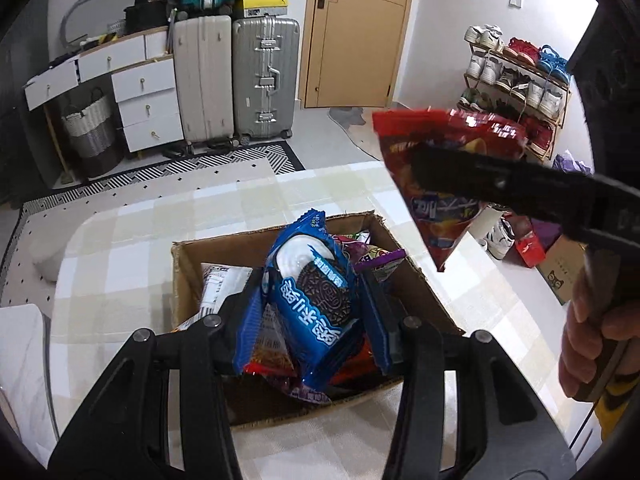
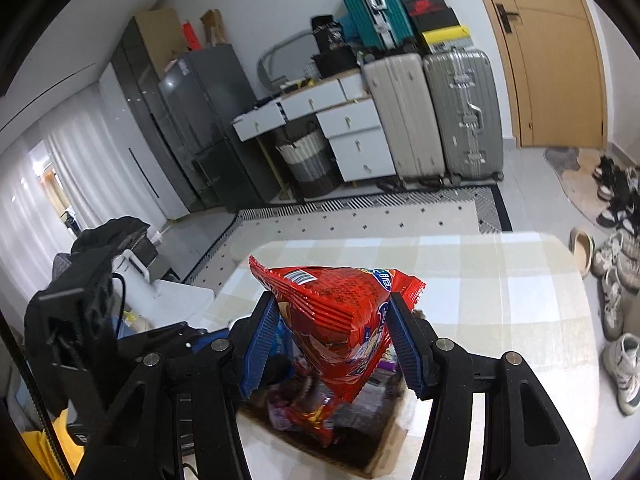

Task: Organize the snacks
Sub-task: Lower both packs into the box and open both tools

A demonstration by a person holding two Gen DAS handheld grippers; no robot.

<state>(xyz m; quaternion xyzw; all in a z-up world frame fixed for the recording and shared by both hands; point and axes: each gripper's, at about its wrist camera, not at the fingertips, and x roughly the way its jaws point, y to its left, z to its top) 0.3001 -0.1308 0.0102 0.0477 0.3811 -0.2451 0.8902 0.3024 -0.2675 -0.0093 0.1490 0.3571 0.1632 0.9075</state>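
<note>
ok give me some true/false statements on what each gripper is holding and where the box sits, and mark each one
1. The left gripper is shut on a blue cookie packet. True.
2. The right gripper holds a green bottle. False: its pads clamp a red snack bag.
3. The cardboard box has no snacks in it. False: several packets lie inside it.
4. The cardboard box sits on a checked tablecloth. True.
5. The red snack bag lies flat on the table. False: it is held in the air above the box.
</note>
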